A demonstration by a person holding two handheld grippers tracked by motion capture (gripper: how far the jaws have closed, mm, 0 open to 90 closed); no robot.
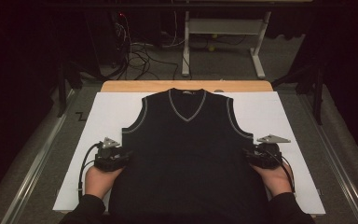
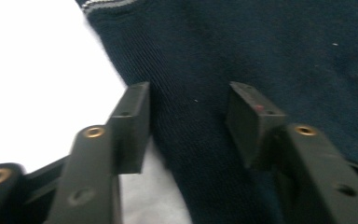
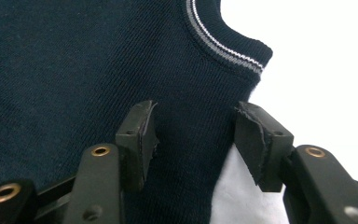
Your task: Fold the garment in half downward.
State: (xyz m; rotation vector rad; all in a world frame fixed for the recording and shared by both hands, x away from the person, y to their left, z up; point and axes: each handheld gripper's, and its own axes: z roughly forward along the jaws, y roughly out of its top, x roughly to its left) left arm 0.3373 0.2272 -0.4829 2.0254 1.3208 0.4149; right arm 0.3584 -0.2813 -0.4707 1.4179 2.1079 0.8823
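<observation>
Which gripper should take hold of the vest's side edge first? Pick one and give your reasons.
Neither clearly: both are about equally placed. The left gripper and right gripper each straddle a side edge of the vest below an armhole, jaws partly open with the knit between them, not yet pinched. Take both sides together.

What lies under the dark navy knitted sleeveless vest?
The dark navy knitted sleeveless vest lies flat on a white sheet, over a wooden table. Anything directly beneath the vest is covered.
</observation>
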